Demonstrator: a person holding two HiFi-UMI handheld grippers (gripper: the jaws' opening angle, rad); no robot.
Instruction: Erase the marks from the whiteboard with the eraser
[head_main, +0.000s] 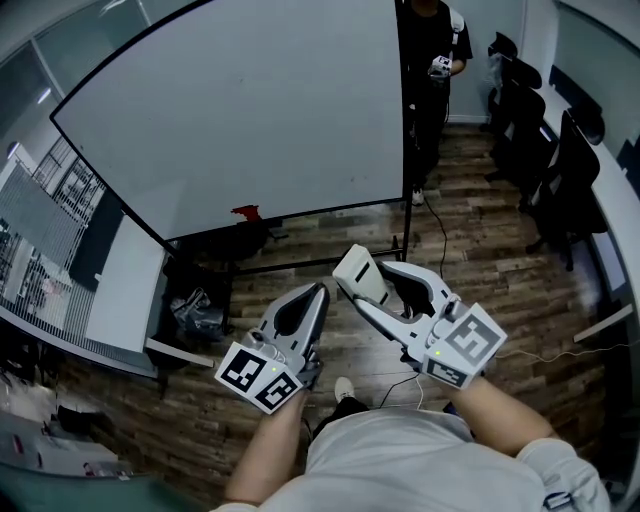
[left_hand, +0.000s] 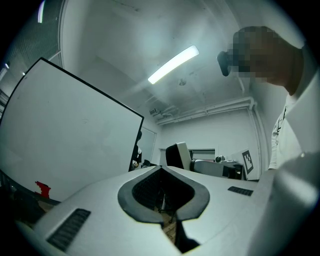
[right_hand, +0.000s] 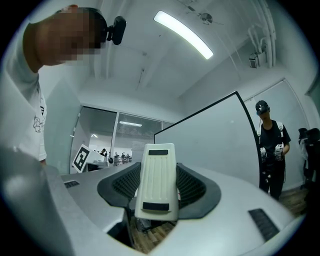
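Cream-white ribbed plastic eraser (right_hand: 156, 170) sits pinched in my right claw (right_hand: 159, 187), well short of the large black-framed whiteboard (head_main: 250, 110); my left claw (left_hand: 161, 172) is pressed together, empty. I'd land it flat, wiping evenly.

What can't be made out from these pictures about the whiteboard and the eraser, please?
- Marks on the whiteboard: none discernible in any view; faint ones would be too small.
- Whiteboard's top: cut off by the head view's upper edge.
- Eraser wiping face: turned away; the right gripper view shows only its ribbed back.
- Red thing at the board's foot: too small to identify.
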